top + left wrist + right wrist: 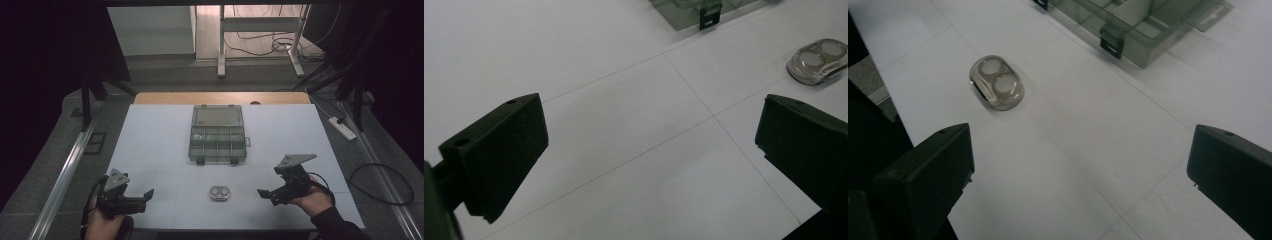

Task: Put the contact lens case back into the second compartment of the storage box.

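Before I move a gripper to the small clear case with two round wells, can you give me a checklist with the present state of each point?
1. Left gripper open, holding nothing: ok.
2. Right gripper open, holding nothing: ok.
3. Small clear case lies free on the white table, between both grippers: ok.
4. Compartment box stands apart from the case: ok.
5. Box lid open: ok.
6. Case lid shut: cannot tell.

We see a white-topped rectangular table (150, 140) carrying a clear grey plastic compartment box (218, 133), lid open, mid-table, and a small oval two-well transparent case (219, 193) near the front edge
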Motion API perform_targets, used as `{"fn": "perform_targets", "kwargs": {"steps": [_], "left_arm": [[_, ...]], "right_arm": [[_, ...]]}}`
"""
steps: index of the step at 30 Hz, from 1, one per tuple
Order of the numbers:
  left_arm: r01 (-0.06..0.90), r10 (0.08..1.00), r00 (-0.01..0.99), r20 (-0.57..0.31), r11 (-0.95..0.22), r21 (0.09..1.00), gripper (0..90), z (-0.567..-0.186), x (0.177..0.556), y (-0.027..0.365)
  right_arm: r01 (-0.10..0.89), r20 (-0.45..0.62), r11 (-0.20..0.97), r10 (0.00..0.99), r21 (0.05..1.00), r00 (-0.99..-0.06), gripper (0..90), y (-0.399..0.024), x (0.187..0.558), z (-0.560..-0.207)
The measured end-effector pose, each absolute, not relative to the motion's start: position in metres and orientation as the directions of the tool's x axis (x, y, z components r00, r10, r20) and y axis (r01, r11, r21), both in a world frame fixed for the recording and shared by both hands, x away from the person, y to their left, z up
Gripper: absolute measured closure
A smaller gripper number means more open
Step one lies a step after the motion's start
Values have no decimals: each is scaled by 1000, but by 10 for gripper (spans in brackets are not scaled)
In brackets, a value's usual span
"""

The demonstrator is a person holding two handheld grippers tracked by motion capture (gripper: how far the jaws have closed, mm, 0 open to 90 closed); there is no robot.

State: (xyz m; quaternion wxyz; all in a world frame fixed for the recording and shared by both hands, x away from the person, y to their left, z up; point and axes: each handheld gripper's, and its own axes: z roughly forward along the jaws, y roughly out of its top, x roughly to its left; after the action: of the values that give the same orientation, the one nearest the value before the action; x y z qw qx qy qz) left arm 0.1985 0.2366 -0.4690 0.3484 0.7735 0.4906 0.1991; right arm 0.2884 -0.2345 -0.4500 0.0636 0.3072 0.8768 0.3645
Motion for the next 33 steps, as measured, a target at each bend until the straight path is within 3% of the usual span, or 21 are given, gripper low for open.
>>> {"fn": "perform_targets", "kwargs": {"steps": [33], "left_arm": [[618,886,463,-24,-303,726,9,-469,199,235]], "right_arm": [[435,107,638,486,635,-868,0,-174,296,-462]]}}
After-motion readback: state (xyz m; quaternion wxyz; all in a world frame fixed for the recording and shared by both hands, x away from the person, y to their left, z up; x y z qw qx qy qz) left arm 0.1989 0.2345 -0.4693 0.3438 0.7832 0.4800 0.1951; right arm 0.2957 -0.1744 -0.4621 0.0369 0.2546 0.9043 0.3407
